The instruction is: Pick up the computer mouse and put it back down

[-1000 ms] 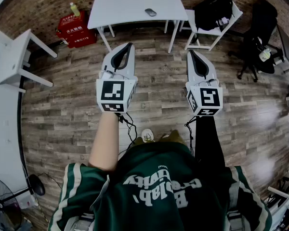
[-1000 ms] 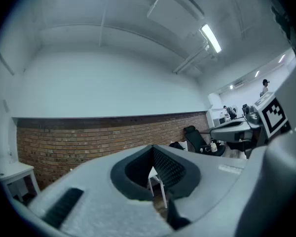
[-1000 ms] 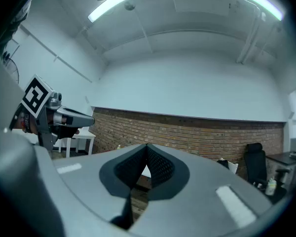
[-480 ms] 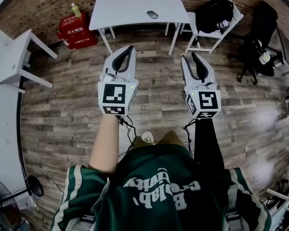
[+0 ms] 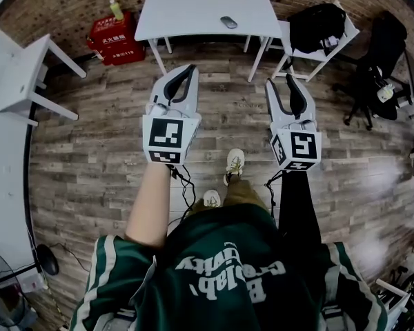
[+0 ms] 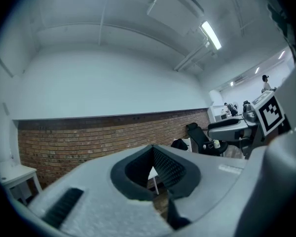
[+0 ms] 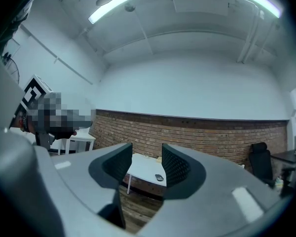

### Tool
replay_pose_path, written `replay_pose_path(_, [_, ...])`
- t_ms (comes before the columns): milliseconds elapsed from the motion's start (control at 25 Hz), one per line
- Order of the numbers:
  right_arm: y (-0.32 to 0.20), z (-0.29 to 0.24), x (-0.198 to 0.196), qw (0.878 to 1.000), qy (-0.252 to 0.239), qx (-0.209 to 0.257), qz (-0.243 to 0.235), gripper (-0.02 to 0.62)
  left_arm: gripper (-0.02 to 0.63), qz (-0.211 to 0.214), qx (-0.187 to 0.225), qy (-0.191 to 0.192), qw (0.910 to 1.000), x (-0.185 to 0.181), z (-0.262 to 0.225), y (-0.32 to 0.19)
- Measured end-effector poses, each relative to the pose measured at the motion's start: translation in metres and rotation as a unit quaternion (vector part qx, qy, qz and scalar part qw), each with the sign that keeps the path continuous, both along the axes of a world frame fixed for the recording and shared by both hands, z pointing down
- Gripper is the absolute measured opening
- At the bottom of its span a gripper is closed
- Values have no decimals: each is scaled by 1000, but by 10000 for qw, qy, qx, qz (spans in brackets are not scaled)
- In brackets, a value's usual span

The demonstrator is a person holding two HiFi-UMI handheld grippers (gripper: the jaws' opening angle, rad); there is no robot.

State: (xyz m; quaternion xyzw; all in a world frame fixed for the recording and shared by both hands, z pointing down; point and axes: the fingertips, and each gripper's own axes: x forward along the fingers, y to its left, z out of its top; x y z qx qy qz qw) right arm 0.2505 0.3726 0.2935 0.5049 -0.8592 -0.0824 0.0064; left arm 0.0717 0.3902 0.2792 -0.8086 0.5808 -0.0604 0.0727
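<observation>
A small dark computer mouse (image 5: 228, 22) lies on the white table (image 5: 186, 11) against the brick wall, far ahead of both grippers. My left gripper (image 5: 188, 70) is held level over the wood floor with its tips together and nothing in it; in the left gripper view (image 6: 152, 148) the pads meet at the tip. My right gripper (image 5: 281, 83) is beside it, its jaws opening with nothing between them. In the right gripper view (image 7: 147, 151) the mouse (image 7: 159, 177) and the table (image 7: 140, 168) show through the gap, far off.
A red crate (image 5: 115, 33) with a bottle (image 5: 116, 9) stands left of the table. A white chair with a black bag (image 5: 316, 21) is to its right, and a black office chair (image 5: 376, 64) stands farther right. A white side table (image 5: 24, 74) is at the left.
The right gripper's jaws have parted from shut. Both grippers have moved a little toward the table, and the person has stepped forward, with a shoe now showing between the arms.
</observation>
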Motion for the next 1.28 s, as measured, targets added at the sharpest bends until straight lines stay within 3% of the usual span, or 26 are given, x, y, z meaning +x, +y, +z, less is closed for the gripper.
replay_pose_path(560, [-143,9,-37,9993,-137,-37,-353,209,3,-256,-67,-63,9996,-29,14,-121])
replay_pose_path(920, [-255,25,-23,9989,-129,-219,-403,219,3,-232,152,-136,9995,-9,9,-230])
replay_pose_path(1280, [-334,32,-21,9978,-190,-315,-553,232,3,-258,183,-197,9993,-1,9,-304])
